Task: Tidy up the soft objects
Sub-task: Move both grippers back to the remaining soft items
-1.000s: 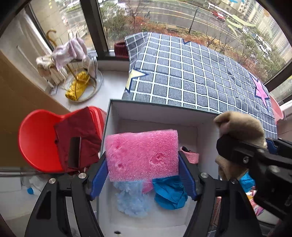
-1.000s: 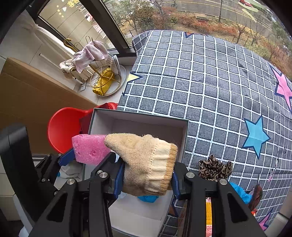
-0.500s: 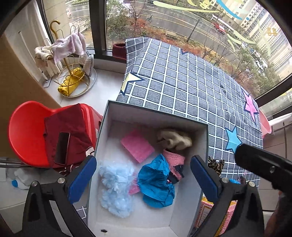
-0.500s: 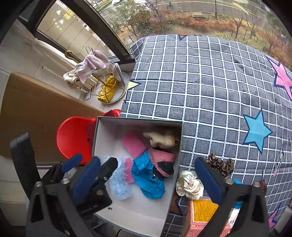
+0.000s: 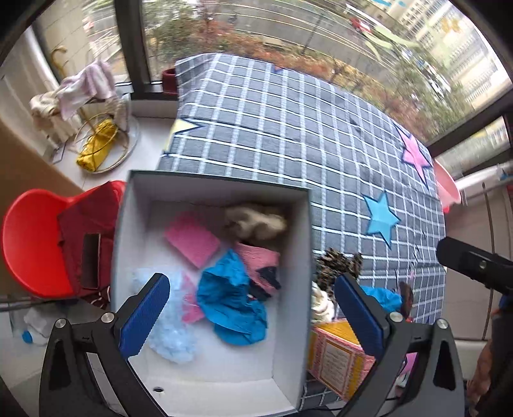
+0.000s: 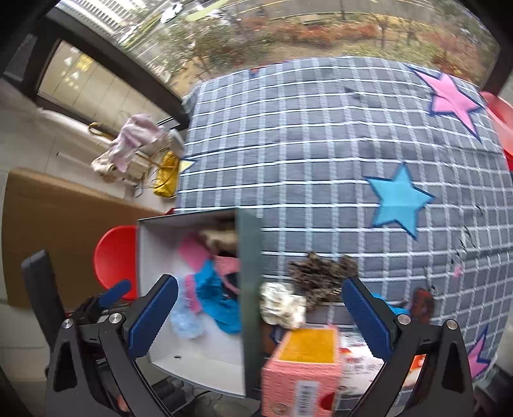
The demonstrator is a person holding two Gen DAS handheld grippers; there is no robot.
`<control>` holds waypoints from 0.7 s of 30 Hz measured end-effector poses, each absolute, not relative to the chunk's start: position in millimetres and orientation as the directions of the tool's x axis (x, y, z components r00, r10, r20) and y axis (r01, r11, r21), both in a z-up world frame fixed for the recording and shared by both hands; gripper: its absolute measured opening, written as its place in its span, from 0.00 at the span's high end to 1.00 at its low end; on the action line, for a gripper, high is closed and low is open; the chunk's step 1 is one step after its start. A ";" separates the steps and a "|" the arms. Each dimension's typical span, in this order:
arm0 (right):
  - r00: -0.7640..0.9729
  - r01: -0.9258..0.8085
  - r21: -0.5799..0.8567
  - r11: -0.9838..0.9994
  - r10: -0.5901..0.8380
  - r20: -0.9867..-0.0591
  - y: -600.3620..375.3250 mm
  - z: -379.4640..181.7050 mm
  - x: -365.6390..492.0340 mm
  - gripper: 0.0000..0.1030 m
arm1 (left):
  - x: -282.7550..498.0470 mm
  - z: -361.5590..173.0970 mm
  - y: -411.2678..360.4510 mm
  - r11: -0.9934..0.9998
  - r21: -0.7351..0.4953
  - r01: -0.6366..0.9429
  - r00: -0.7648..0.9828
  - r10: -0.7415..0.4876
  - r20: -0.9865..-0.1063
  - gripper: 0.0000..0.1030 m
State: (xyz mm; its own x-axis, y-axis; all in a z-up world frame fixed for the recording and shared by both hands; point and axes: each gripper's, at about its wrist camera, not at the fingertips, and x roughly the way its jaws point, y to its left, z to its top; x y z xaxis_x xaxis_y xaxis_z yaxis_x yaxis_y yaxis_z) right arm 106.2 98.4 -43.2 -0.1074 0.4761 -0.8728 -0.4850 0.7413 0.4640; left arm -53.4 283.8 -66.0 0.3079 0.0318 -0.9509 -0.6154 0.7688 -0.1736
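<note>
Both tools [image 5: 253, 312] [image 6: 258, 316] gape (empty) above the box [image 5: 301, 256] of soft things

A home, by the look of it, likely a bedroom high in a flat. A quilt [image 5: 288, 134] of grey checks with sewn stars fills the view from 12 to 3 o'clock. At 10 o'clock a wire rack [image 5: 93, 128] holds towels on the sill (a street lies far below the window [image 5: 256, 25]). A red chair [image 5: 29, 237] sits at 9 o'clock.
</note>
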 end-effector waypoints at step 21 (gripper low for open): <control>-0.153 -0.158 0.410 0.898 0.388 -0.909 -73.7 -150.1 144.3 0.00 | 79.3 -115.3 175.3 0.932 -0.067 -0.357 0.025 -0.062 -0.998 0.00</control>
State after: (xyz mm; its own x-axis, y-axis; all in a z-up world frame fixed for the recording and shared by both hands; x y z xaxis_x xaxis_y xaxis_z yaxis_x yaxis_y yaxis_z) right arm 144.3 -73.7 -150.1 -0.1527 0.3884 -0.9087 -0.1581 0.8981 0.4104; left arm 79.3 175.3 -115.3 0.0245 -0.0624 -0.9978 -0.3569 0.9317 -0.0670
